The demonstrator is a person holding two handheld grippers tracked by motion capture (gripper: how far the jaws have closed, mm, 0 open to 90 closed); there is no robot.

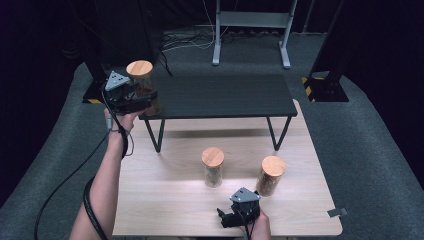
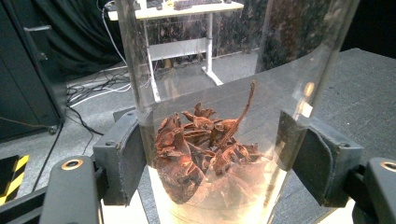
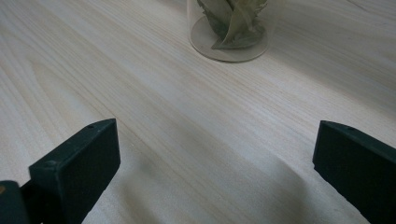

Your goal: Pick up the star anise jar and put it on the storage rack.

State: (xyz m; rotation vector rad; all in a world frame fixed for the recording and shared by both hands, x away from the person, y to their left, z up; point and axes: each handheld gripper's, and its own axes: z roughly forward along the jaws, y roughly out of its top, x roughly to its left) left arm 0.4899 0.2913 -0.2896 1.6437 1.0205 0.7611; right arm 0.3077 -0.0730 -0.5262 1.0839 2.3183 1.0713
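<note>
R gripper (image 3: 215, 172) fingers (image 3: 77, 172) wide apart, nothing btwn them, low over pale wood counter (image 3: 140, 84). Clear jar (image 3: 229, 35) w/ dried leaves stands at top, well ahead of fingers; just its base in frame.

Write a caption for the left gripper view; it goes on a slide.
Left gripper shut on a clear jar of reddish dried spices.

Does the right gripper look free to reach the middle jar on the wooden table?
Probably yes. The right gripper has open jaws with nothing between them, and only bare wooden table lies between it and the middle jar. The other jar stands off to the side.
</note>
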